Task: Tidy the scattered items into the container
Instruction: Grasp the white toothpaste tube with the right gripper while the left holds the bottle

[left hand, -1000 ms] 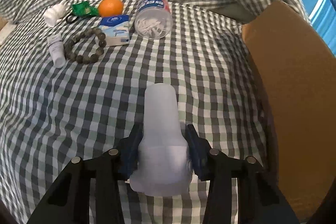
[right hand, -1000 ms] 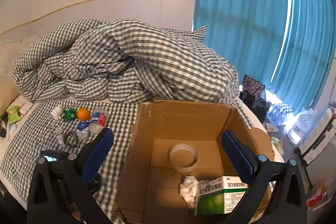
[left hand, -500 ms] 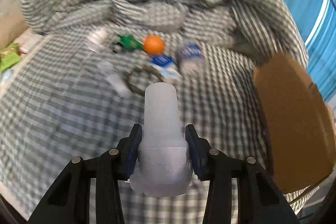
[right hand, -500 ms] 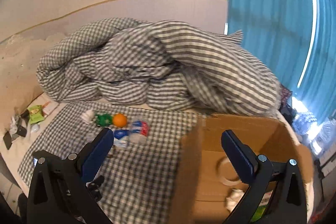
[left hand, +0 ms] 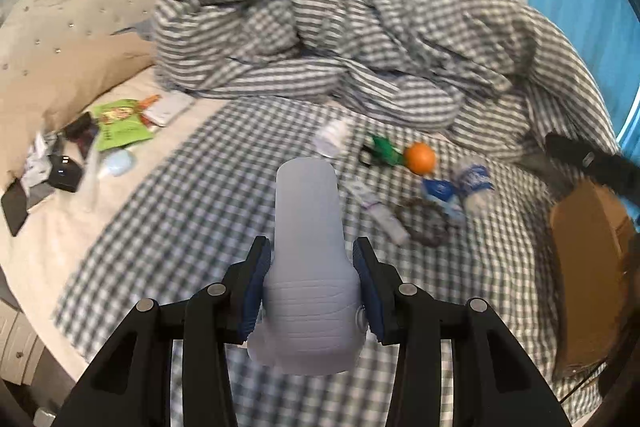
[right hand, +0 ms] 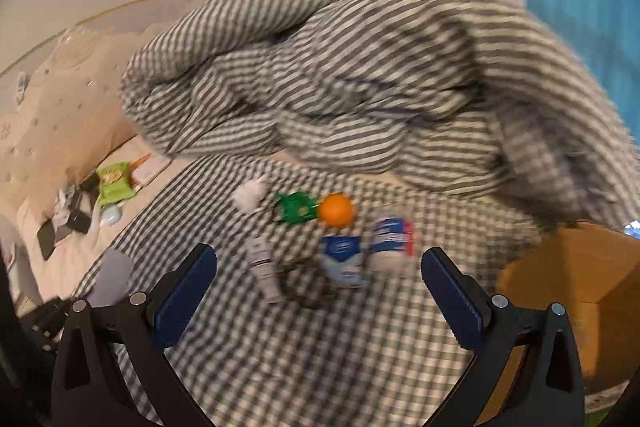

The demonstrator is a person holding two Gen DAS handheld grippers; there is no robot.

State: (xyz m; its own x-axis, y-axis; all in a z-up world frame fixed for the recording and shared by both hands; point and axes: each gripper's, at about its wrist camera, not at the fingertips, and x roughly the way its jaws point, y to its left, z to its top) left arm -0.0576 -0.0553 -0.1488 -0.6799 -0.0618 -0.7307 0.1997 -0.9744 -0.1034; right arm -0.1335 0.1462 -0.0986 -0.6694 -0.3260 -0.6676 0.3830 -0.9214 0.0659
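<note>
While my left gripper [left hand: 311, 291] clamps a frosted white plastic bottle [left hand: 306, 267] between its blue pads, the bottle's rounded end points forward over the checked sheet [left hand: 208, 211], clear of the bed. Past it and to the right lie the scattered things: a small white bottle [left hand: 332, 139], a green packet [left hand: 384, 151], an orange [left hand: 419, 157], a slim white tube [left hand: 378, 213], a dark bead bracelet [left hand: 428, 223], a blue tissue pack [left hand: 440, 191] and a clear tub with a blue label [left hand: 474, 183]. The cardboard box [left hand: 588, 267] stands at the far right edge, well apart from the bottle I hold.

My right gripper [right hand: 319, 297] is spread wide with nothing between its pads. Straight ahead of it, between the fingers, sit the tube [right hand: 262, 265], the tissue pack [right hand: 342, 259] and the labelled tub [right hand: 390, 241], with the green packet [right hand: 296, 207] and the orange [right hand: 337, 209] just beyond. The box [right hand: 568, 275] is off to its right; this view is blurred
</note>
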